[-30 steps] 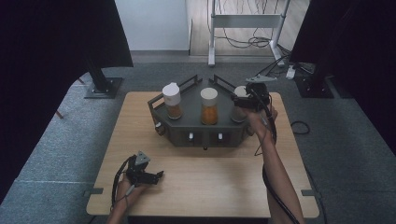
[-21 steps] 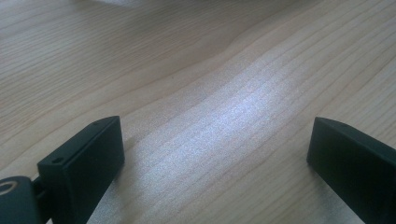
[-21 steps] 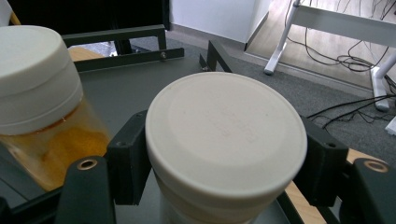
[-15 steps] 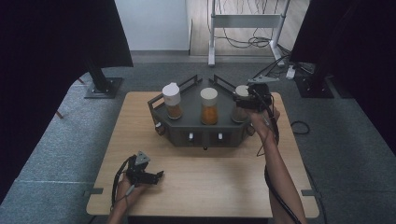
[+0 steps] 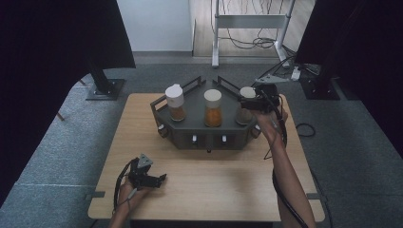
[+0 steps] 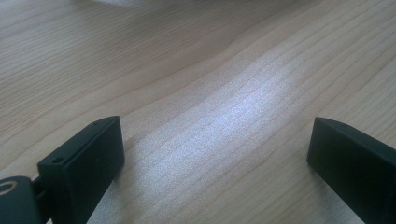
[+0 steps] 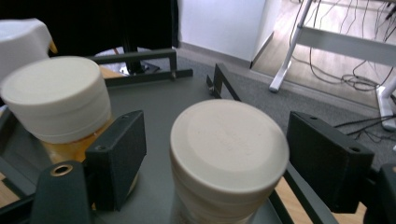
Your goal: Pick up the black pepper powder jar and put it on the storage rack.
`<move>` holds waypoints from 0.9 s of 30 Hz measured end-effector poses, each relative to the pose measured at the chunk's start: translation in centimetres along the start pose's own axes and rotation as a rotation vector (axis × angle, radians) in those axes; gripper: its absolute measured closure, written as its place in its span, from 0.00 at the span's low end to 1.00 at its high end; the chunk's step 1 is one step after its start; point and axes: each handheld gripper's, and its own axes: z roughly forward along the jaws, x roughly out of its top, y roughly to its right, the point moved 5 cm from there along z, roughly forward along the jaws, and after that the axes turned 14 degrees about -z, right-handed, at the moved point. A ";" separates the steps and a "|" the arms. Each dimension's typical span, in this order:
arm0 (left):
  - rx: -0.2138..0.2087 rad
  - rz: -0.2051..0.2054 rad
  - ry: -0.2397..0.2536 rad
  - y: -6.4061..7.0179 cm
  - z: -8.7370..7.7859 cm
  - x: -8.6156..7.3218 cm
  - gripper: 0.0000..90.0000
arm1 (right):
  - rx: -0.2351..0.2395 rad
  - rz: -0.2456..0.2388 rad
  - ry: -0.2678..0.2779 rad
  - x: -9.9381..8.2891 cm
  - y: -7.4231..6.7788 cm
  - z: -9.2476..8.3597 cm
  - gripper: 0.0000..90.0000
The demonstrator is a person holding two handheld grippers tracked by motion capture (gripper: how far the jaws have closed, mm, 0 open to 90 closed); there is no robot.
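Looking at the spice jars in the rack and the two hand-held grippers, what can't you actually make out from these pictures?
- Right jar: its contents; the right gripper view shows mostly its lid, and in the high view the right hand-held gripper covers it.
- Left jar: cut off by the right gripper view's corner.
- Rack knobs: too small in the high view.
- Left hand-held gripper: its body lies below the frame edge in its own view.

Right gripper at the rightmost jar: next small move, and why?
Probably draw the right gripper straight back from the rightmost jar. Its jaws have just been opening and now stand clear of the cream lid on both sides, with the jar upright in the grey rack, so it looks released.
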 end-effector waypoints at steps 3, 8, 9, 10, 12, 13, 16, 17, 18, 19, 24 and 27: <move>0.000 0.000 0.000 0.0 0.0 0.0 0.04 | 0.003 -0.008 0.018 0.1 -0.1 -0.9 0.22; 0.000 0.000 -0.001 0.0 0.0 0.0 0.04 | 0.002 -0.022 0.032 -0.1 -0.4 -2.2 0.22; 0.000 0.000 -0.001 0.0 0.0 0.0 0.04 | 0.002 -0.021 0.034 -0.2 -0.4 -2.5 0.22; 0.000 0.000 -0.001 0.0 0.0 0.0 0.04 | 0.002 -0.021 0.035 -0.3 -0.4 -2.7 0.22; 0.000 0.000 -0.001 0.0 0.0 0.0 0.04 | 0.004 -0.018 0.036 -0.6 -0.5 -3.1 0.21; 0.000 0.000 -0.001 0.0 0.0 0.0 0.04 | 0.006 -0.019 0.038 -0.8 -0.5 -3.3 0.21; 0.000 0.000 -0.001 0.0 0.0 0.0 0.04 | 0.008 -0.014 0.040 -1.6 -0.6 -3.8 0.21; 0.000 0.000 -0.002 0.0 0.0 0.0 0.04 | 0.010 -0.012 0.042 -1.9 -0.6 -3.9 0.21; 0.000 0.001 -0.002 0.0 0.0 0.0 0.04 | 0.012 -0.011 0.043 -2.2 -0.6 -4.1 0.21; 0.001 0.001 -0.002 0.0 0.0 0.0 0.04 | 0.015 -0.008 0.045 -2.5 -0.7 -4.2 0.21; 0.000 0.000 -0.001 0.0 0.0 0.0 0.04 | 0.024 -0.011 0.044 -3.9 -1.0 -4.9 0.21; 0.000 0.000 -0.001 0.0 0.0 0.0 0.04 | 0.031 -0.011 0.049 -4.7 -1.2 -5.4 0.21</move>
